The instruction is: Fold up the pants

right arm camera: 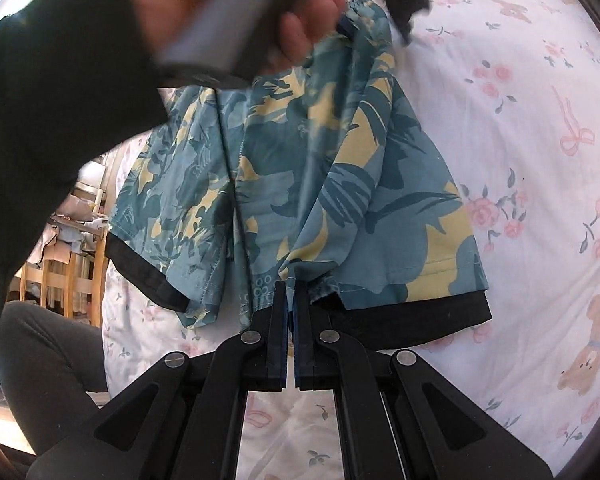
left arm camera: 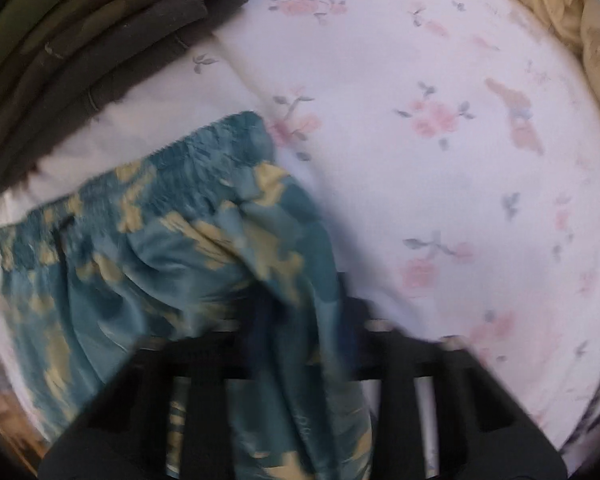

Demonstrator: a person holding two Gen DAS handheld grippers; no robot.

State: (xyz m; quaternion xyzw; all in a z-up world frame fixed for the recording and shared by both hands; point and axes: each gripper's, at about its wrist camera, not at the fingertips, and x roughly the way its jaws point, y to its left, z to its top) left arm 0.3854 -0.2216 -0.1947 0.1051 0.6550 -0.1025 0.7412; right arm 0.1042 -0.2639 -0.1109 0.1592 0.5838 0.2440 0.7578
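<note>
Blue shorts with a yellow leaf print [right arm camera: 340,168] lie partly lifted over a flowered bed sheet [right arm camera: 540,240]. My right gripper [right arm camera: 291,292] is shut on the hem of one leg, just above the black lining [right arm camera: 420,320]. In the left wrist view, which is blurred, the shorts [left arm camera: 160,248] show their gathered waistband [left arm camera: 172,184]. A bunch of cloth below the waistband runs between the fingers of my left gripper [left arm camera: 284,320], which is shut on it. The right wrist view shows a hand [right arm camera: 204,0] in a black sleeve holding the left gripper [right arm camera: 400,0] at the waist end.
A stack of folded dark and camouflage clothes [left arm camera: 80,48] sits at the top left of the sheet [left arm camera: 440,184]. A beige blanket [left arm camera: 580,20] lies at the far right edge. Beyond the bed's left edge stand wooden furniture [right arm camera: 72,272] and the person's leg [right arm camera: 48,360].
</note>
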